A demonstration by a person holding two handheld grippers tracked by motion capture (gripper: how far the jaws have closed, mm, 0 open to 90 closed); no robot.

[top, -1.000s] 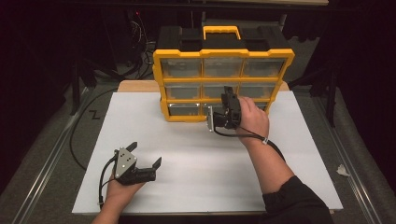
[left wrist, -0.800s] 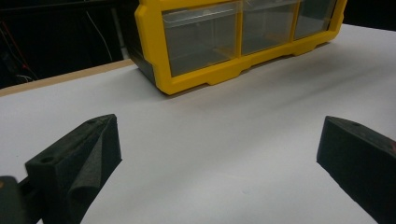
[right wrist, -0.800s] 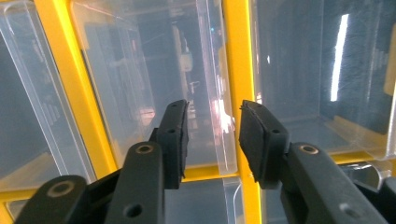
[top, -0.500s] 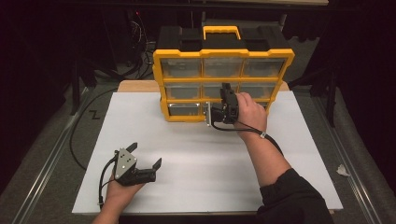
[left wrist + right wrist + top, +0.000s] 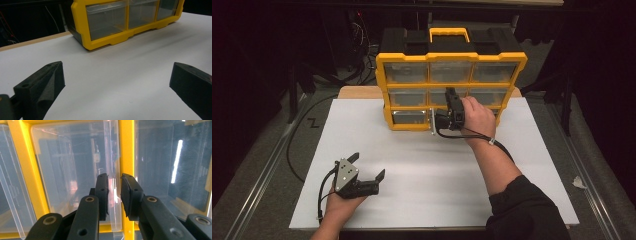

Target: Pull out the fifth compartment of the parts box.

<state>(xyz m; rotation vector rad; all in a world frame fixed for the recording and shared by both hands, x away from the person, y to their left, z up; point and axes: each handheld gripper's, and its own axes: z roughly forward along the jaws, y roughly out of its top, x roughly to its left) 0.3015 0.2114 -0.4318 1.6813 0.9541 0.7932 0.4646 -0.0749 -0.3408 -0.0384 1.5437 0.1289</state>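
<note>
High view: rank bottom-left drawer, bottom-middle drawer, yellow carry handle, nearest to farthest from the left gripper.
From the left gripper, near the table's front left:
1. Bottom-left drawer, lowest row, nearest corner of the organizer.
2. Bottom-middle drawer, one to the right, at the right gripper.
3. Yellow carry handle, on top, at the back.

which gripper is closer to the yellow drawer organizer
Right. The right gripper is at the yellow drawer organizer, its jaws around a clear drawer's pull tab. The left gripper rests open on the white board, well short of it.
</note>
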